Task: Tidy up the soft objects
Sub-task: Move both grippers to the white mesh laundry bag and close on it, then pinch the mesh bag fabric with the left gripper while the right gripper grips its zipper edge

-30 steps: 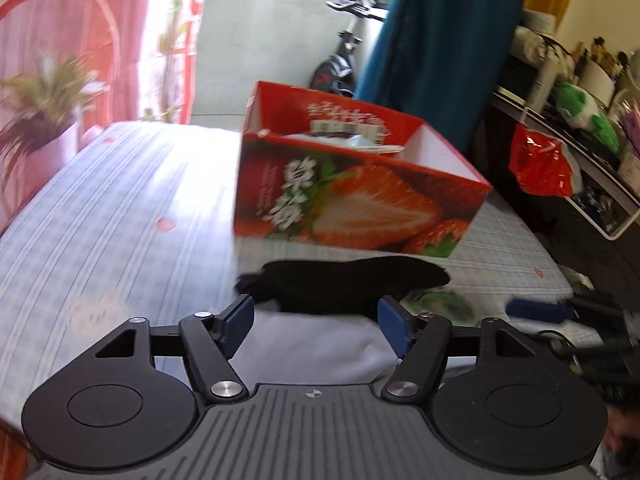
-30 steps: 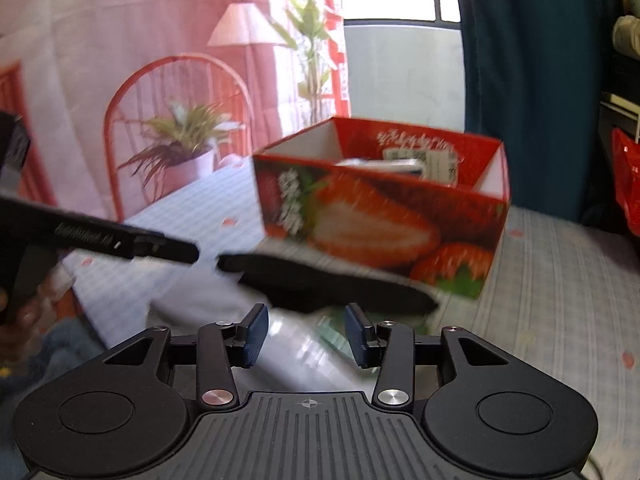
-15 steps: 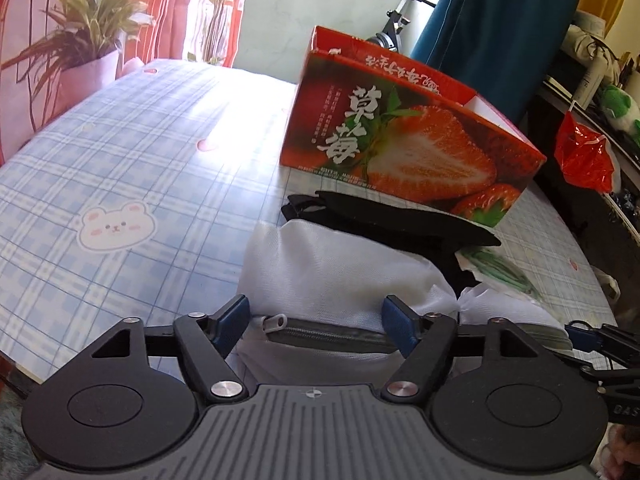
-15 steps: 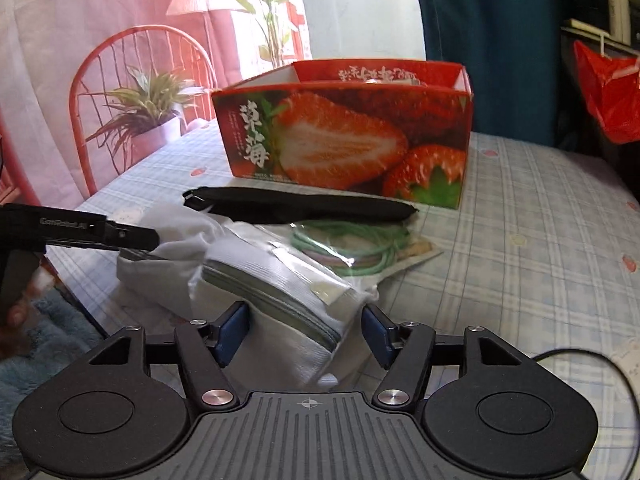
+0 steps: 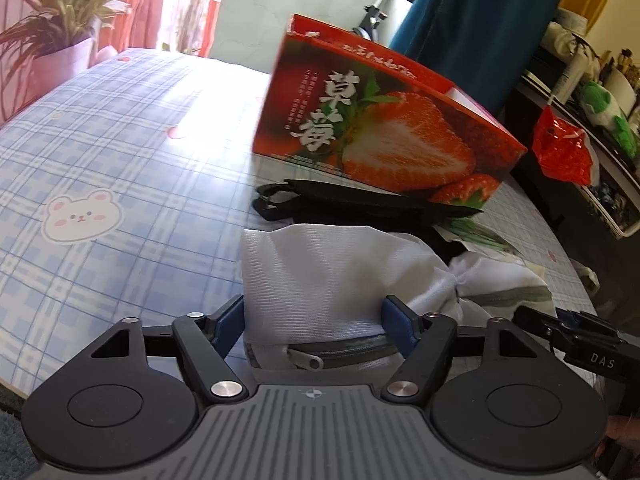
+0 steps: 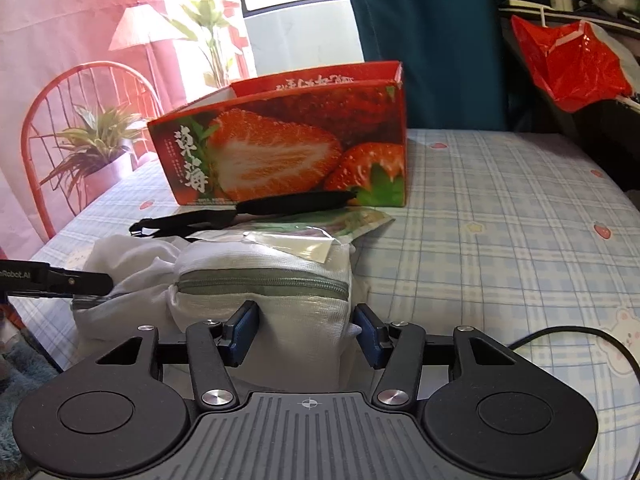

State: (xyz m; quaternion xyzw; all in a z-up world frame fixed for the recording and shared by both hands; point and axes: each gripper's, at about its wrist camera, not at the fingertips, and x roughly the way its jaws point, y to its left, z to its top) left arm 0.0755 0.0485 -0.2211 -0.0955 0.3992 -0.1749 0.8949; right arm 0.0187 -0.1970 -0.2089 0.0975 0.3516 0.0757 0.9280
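A white mesh zip bag [image 5: 320,276] lies at the table's near edge; it also shows in the right wrist view [image 6: 264,276]. My left gripper [image 5: 314,322] is open, with its blue pads either side of the bag's left end. My right gripper [image 6: 307,330] is open, with its pads either side of the bag's right end below the grey zipper. A black strap [image 5: 360,200] and a green packet [image 6: 340,220] lie behind the bag. A red strawberry box [image 5: 380,128] stands open behind them, also in the right wrist view [image 6: 288,148].
The blue checked tablecloth [image 5: 120,160] covers the table. A potted plant [image 5: 52,36] and a red chair [image 6: 80,120] stand at the left. A red plastic bag [image 6: 568,60] hangs on a cluttered shelf at the right. A black cable [image 6: 580,340] lies near my right gripper.
Both grippers have dropped and closed in on the white mesh bag. Its ends now sit between the open pads of each gripper.
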